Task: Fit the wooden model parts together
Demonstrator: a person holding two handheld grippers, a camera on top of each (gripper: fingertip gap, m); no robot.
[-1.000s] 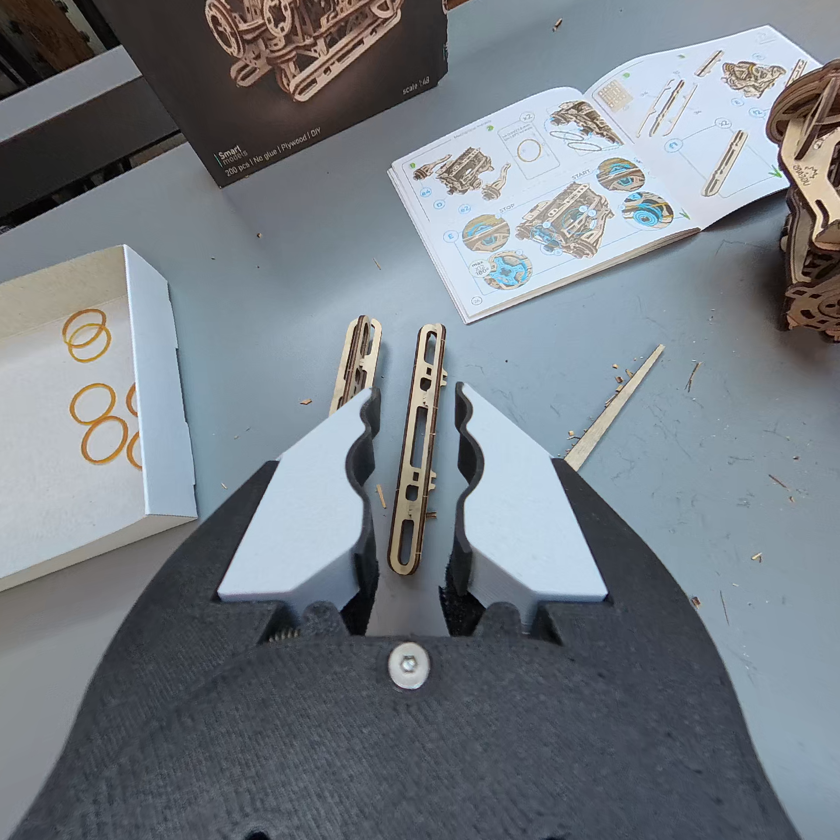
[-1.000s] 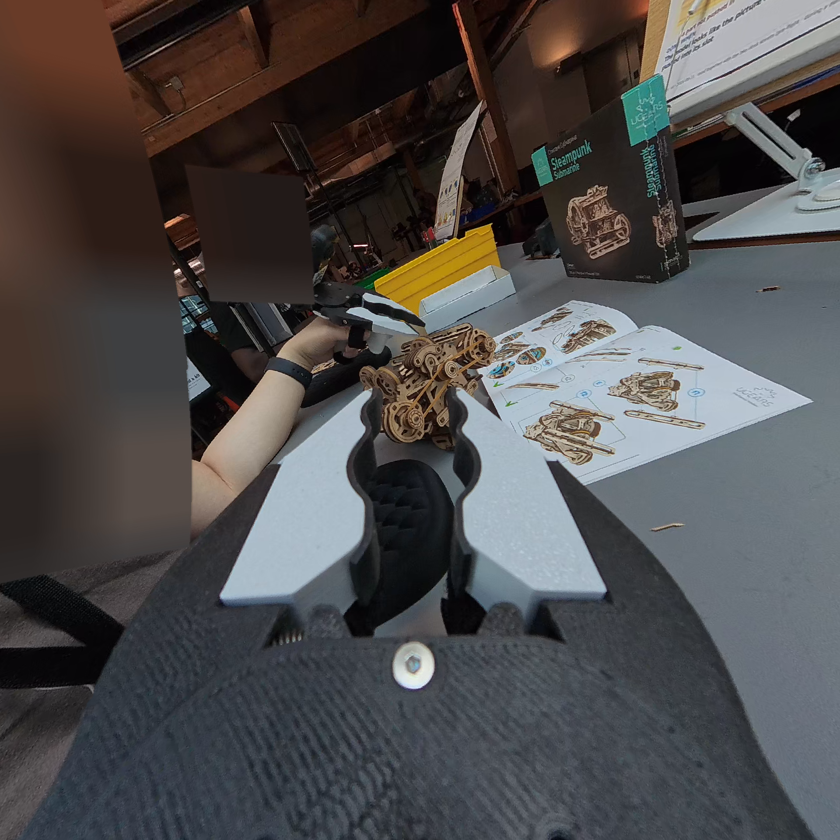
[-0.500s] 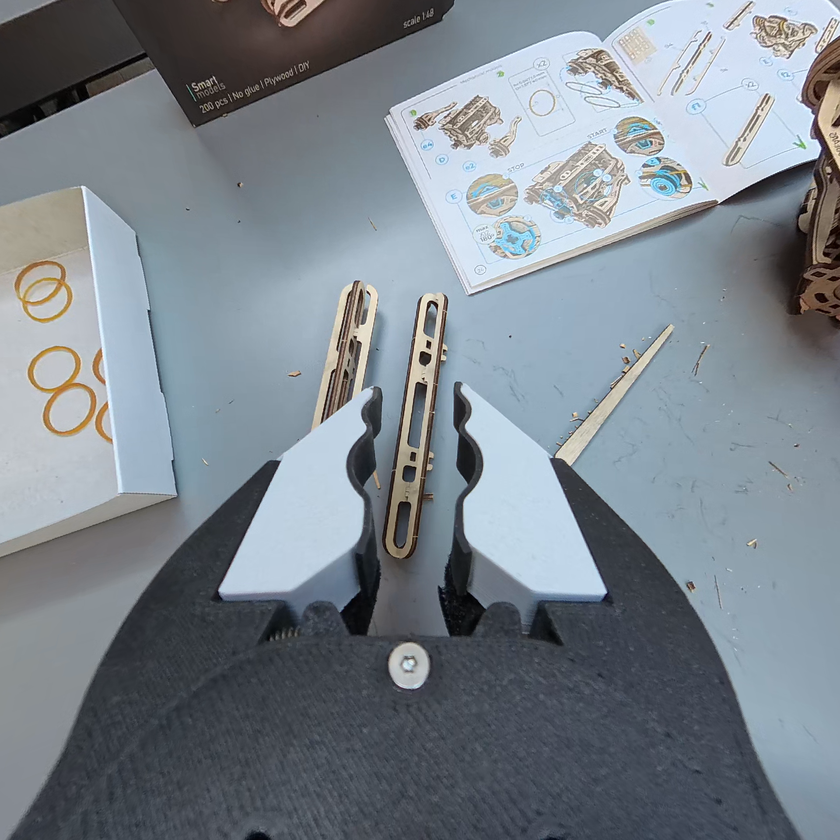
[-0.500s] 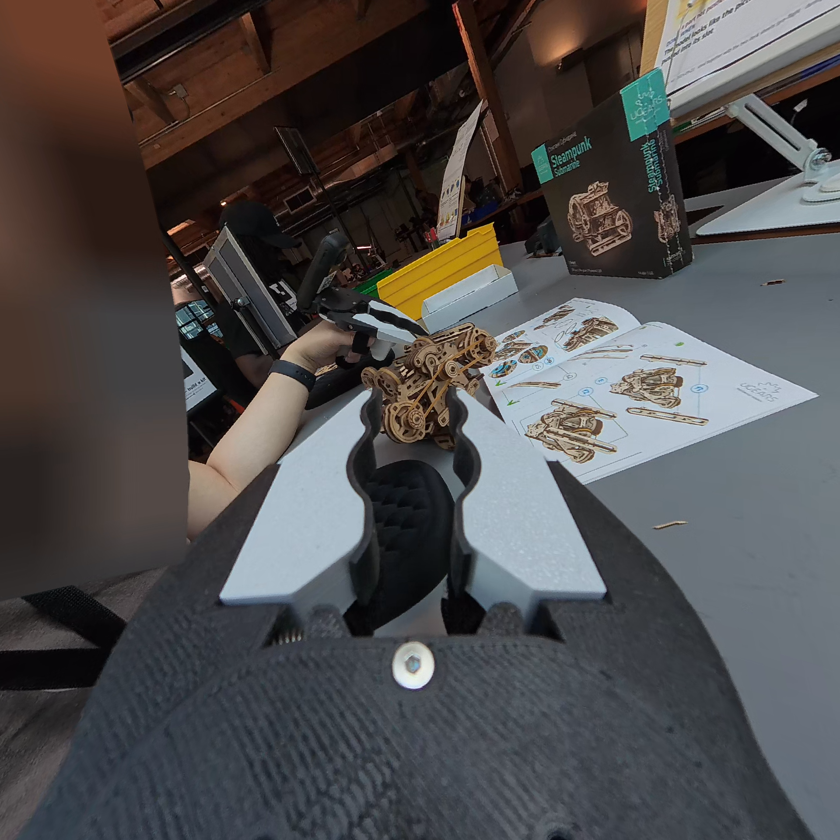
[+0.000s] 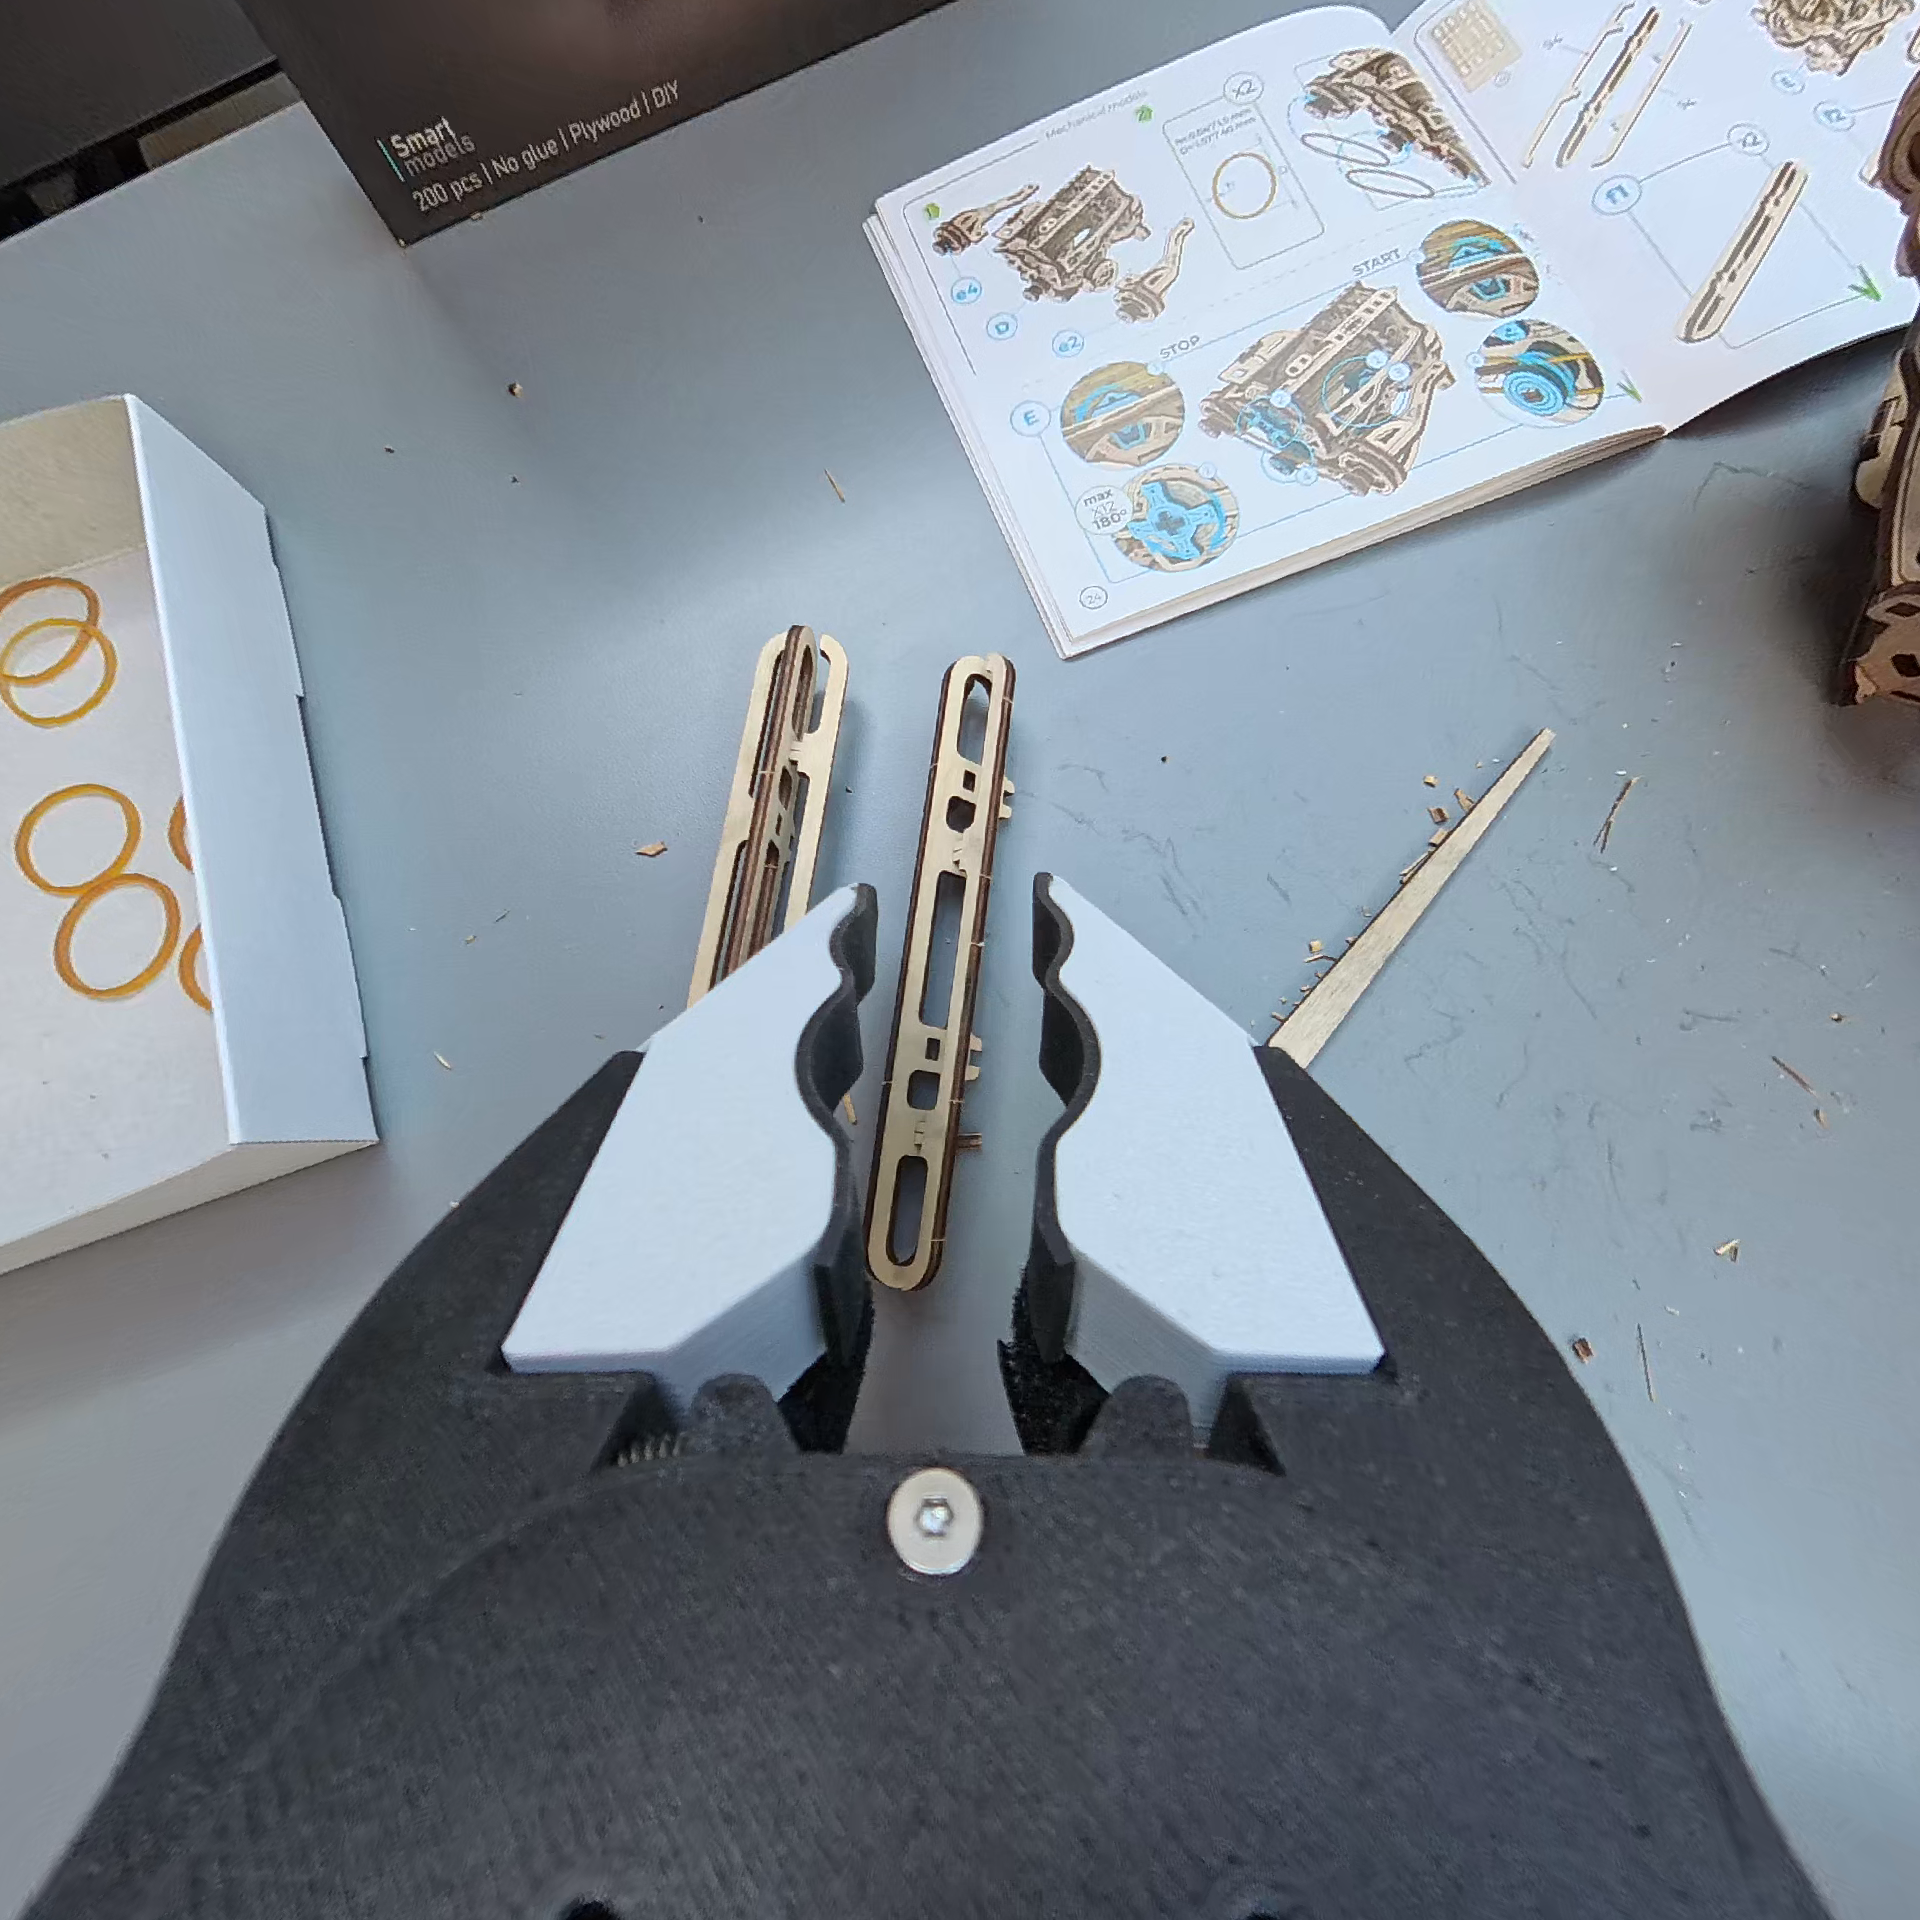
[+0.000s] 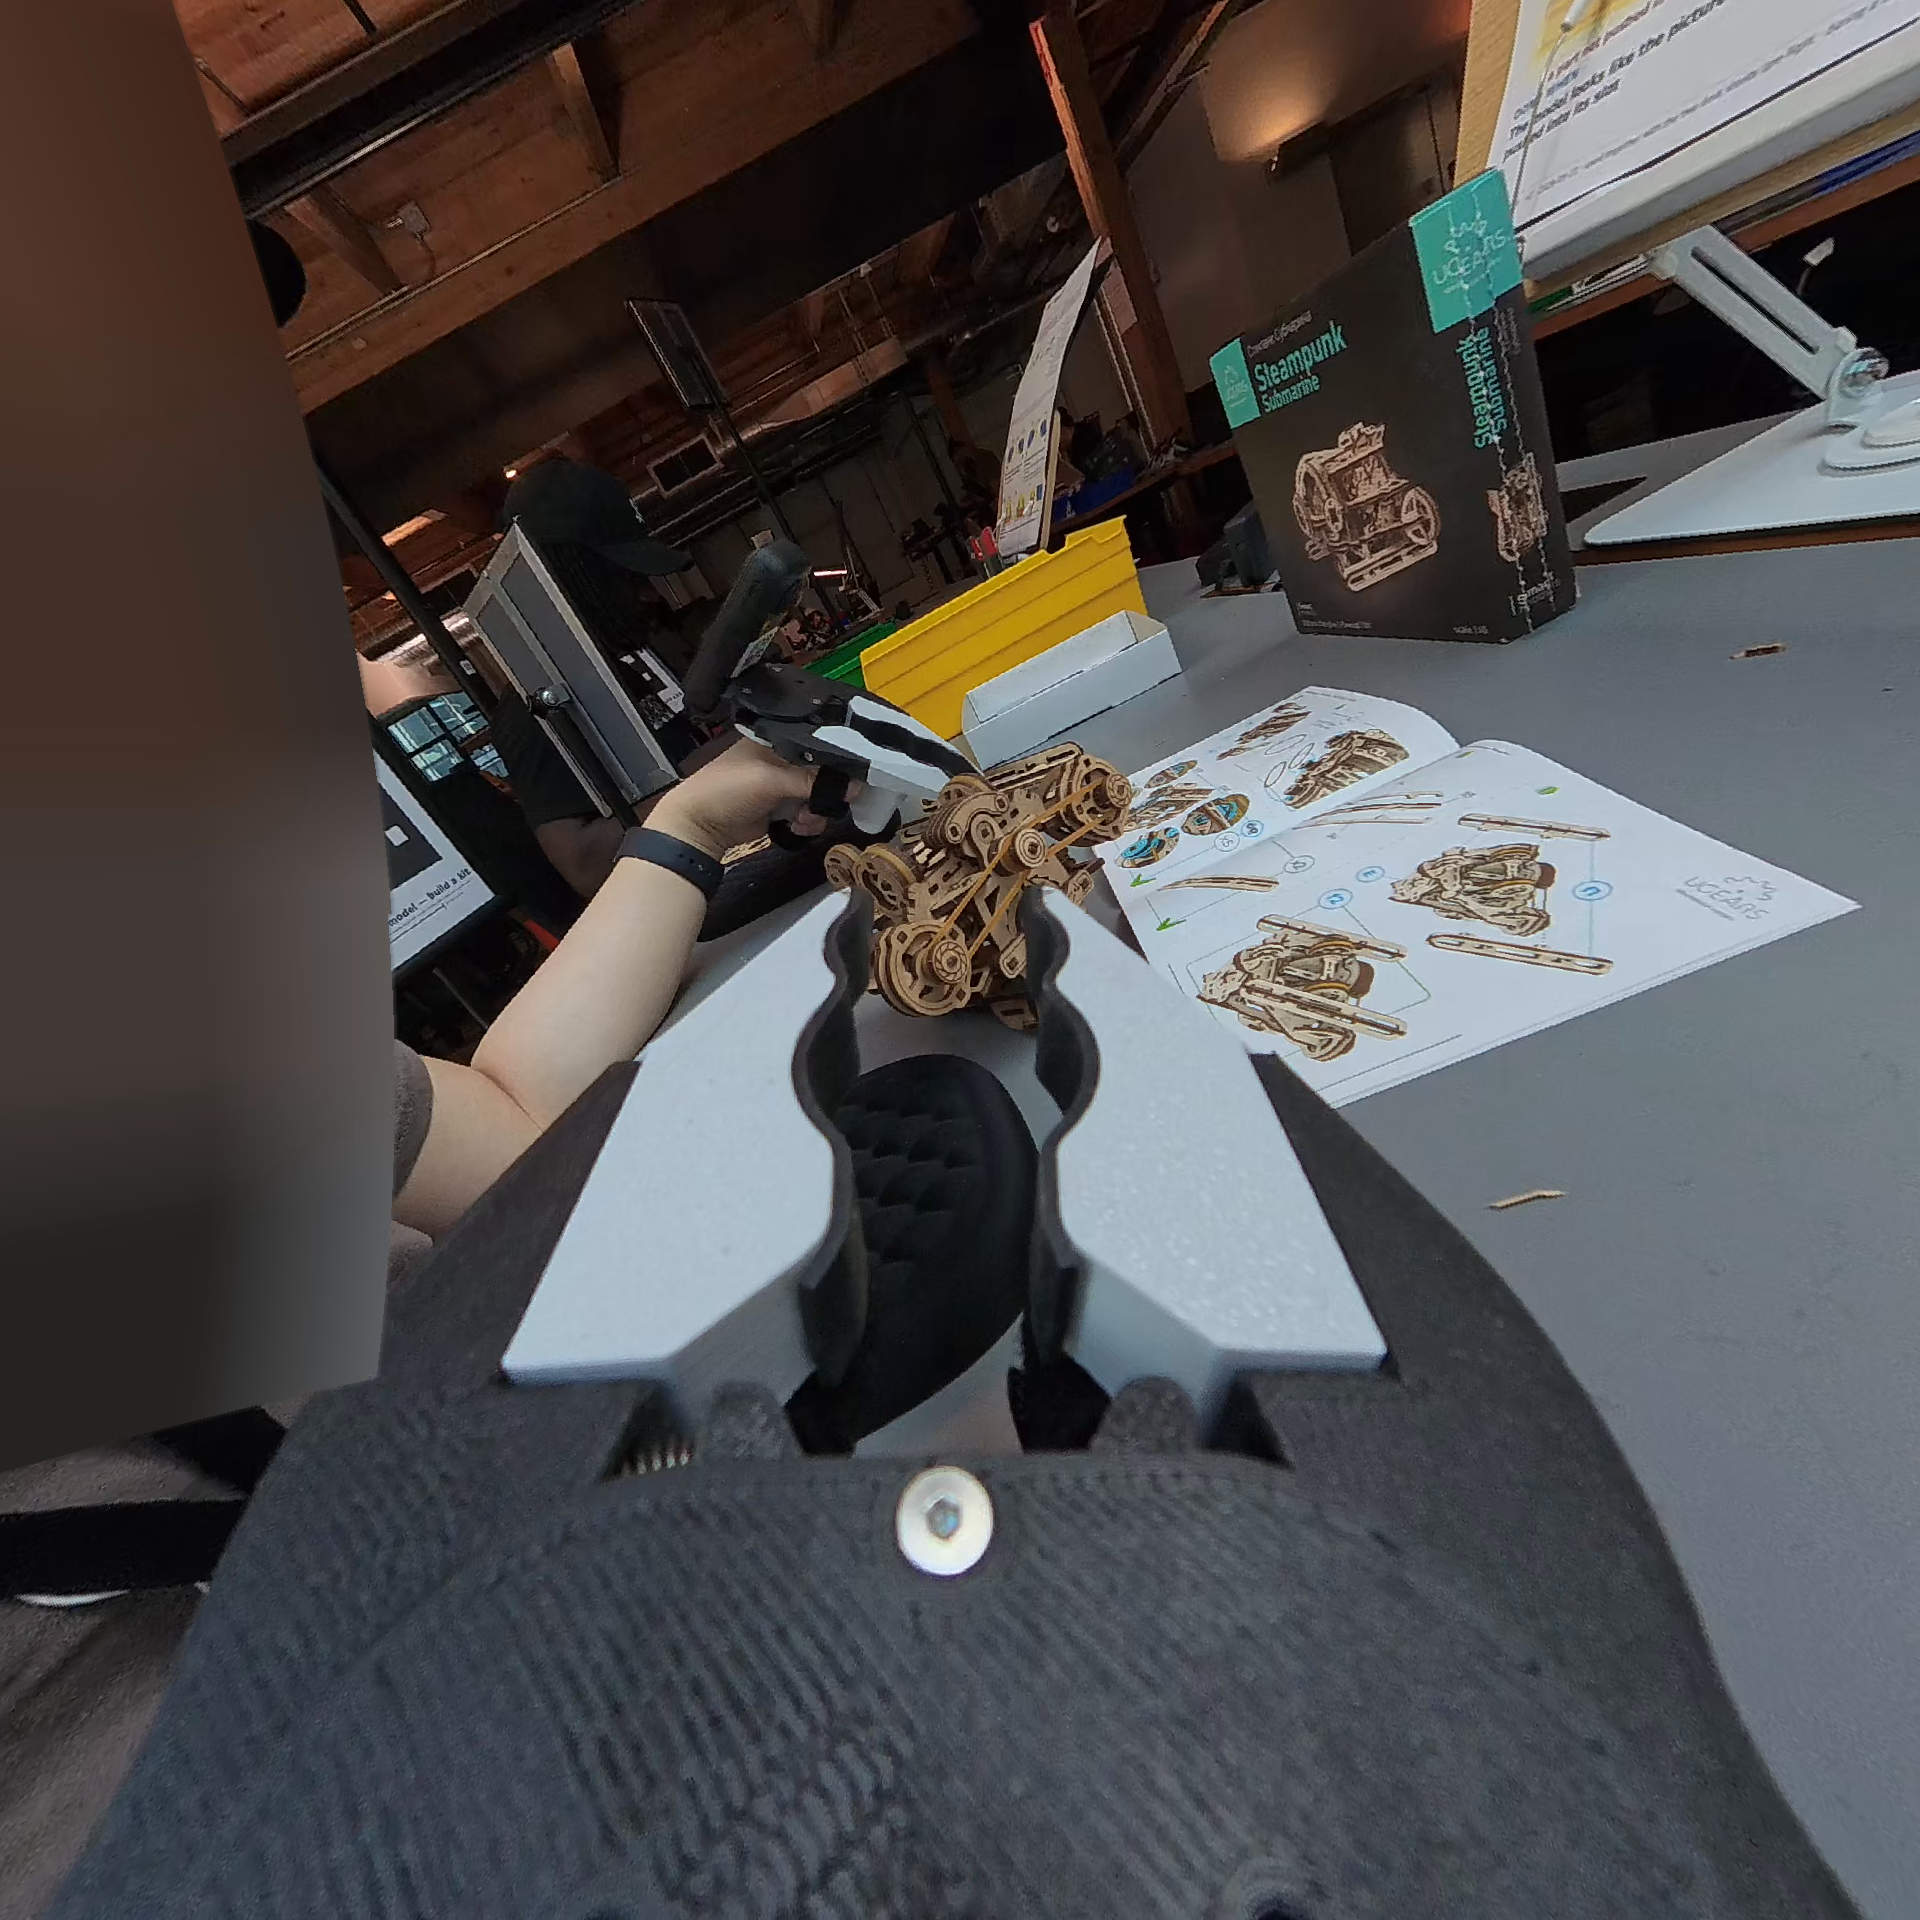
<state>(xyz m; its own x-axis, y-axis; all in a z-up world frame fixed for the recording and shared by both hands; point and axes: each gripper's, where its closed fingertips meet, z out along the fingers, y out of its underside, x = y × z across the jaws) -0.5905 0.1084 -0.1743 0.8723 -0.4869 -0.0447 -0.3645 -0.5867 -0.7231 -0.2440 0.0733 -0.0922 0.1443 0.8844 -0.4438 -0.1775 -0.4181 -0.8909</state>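
Two slotted wooden bars lie side by side on the grey table in the left wrist view. My left gripper [image 5: 951,894] is open and low over the table, its fingers on either side of the right bar [image 5: 945,966] without touching it. The left bar [image 5: 779,790] runs under the left finger's outer edge. The assembled wooden model [image 6: 977,883], with rubber bands on it, stands on the table; its edge shows in the left wrist view [image 5: 1896,582]. My right gripper [image 6: 945,904] is open and empty, pointing at the model from just short of it.
A white box [image 5: 239,779] of rubber bands lies left. An open instruction booklet [image 5: 1299,343] and a dark kit box [image 6: 1392,447] lie beyond. A wooden sliver [image 5: 1403,904] and chips lie to the right. A yellow bin [image 6: 997,623] stands at the far edge. A black padded object [image 6: 925,1174] lies under my right gripper. There is about 35 cm between the tips of the two grippers. My left gripper's tips are some 7 cm from the wooden sliver [image 5: 1403,904].
My left gripper has shifted slightly over the table while staying astride the right bar; the kit box and booklet slid up in its view. The right gripper has barely moved.
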